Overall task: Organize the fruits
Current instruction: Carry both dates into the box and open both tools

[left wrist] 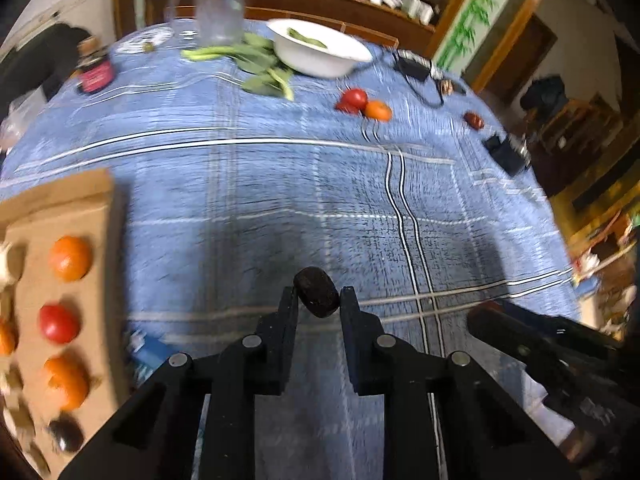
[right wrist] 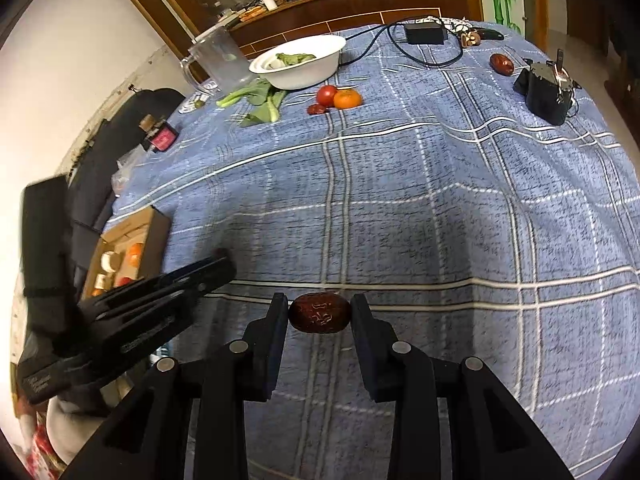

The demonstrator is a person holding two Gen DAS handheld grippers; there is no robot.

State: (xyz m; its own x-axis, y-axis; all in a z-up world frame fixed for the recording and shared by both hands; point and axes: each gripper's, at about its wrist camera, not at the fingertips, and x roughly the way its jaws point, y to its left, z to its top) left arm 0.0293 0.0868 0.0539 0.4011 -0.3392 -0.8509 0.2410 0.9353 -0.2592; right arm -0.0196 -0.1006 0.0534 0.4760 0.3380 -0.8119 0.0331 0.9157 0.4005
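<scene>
The left gripper (left wrist: 319, 295) clamps a dark date (left wrist: 316, 291), end-on and blurred. The right gripper (right wrist: 319, 309) pinches a wrinkled red date (right wrist: 320, 314) lengthwise. The cardboard tray (left wrist: 105, 240) of oranges and a tomato is cut off at the left edge. Farther across the blue checked tablecloth (right wrist: 420, 200) lie a tomato (right wrist: 326, 95), an orange (right wrist: 347, 99), greens and a white bowl (right wrist: 298, 66).

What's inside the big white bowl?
Green leafy vegetables lie inside the round white bowl, with something pale beside them. The bowl's near wall hides whatever sits at the bottom.
</scene>
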